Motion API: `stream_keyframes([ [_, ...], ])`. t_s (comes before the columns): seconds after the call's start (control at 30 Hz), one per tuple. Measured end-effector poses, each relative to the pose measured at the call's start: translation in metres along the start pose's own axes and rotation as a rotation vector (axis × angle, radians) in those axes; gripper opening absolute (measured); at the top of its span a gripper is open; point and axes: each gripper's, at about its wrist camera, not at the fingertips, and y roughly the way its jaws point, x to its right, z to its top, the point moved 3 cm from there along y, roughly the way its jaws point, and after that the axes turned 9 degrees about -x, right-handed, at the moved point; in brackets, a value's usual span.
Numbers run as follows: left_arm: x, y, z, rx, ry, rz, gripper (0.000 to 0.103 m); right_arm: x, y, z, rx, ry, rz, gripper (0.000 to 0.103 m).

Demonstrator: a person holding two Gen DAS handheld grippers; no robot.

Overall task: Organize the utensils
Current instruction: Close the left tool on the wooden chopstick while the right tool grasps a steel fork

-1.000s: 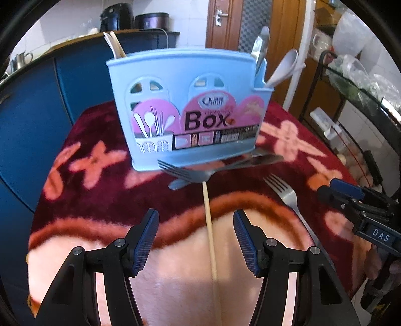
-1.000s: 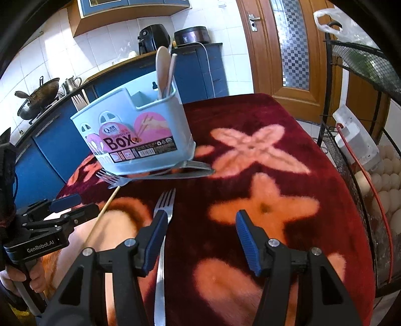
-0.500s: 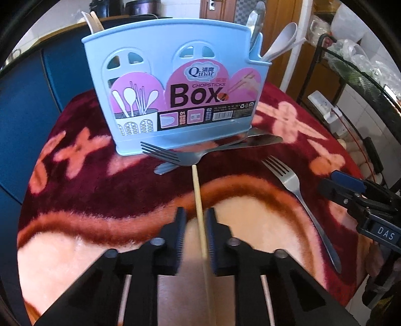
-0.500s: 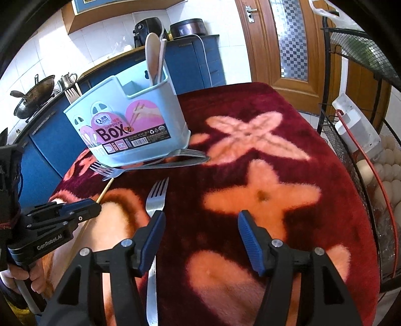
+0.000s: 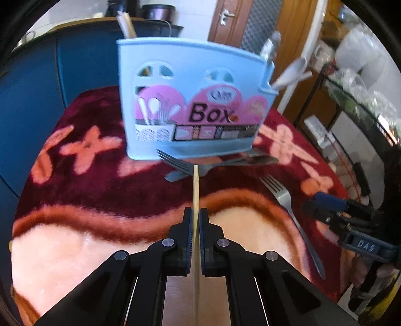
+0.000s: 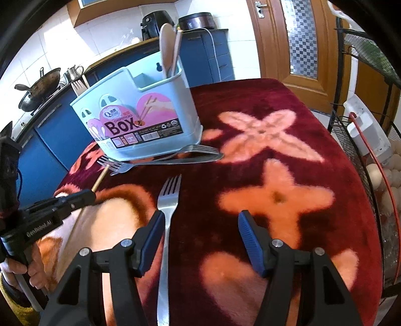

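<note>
Beyond the right tongs (image 6: 201, 215): wok (image 6: 37, 90) far left, kettle (image 6: 72, 72) beside it; air fryer (image 6: 155, 23) and cooker (image 6: 198, 21) ahead; door (image 6: 298, 50) ahead-right; eggs (image 6: 376, 173) right.

Plush flowered table cover (image 6: 288, 175) under blue utensil box (image 6: 140, 123), loose forks (image 6: 168, 200).
</note>
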Motion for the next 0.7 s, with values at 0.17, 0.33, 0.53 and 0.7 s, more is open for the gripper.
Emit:
stream_keyframes([
  [0.17,-0.014,-0.01,0.001,0.04,-0.051,-0.022,0.004,-0.003,0.005,0.005,-0.043,0.003,0.046,0.058],
  [0.33,-0.02,-0.015,0.001,0.063,-0.075,-0.037,0.004,-0.005,0.011,0.011,-0.085,0.008,0.088,0.047],
  [0.53,-0.026,-0.019,0.0,0.082,-0.097,-0.058,0.004,-0.007,0.021,0.019,-0.125,0.014,0.114,0.032],
  [0.7,-0.028,-0.022,-0.001,0.096,-0.103,-0.07,0.004,-0.009,0.028,0.027,-0.187,0.017,0.192,0.023],
])
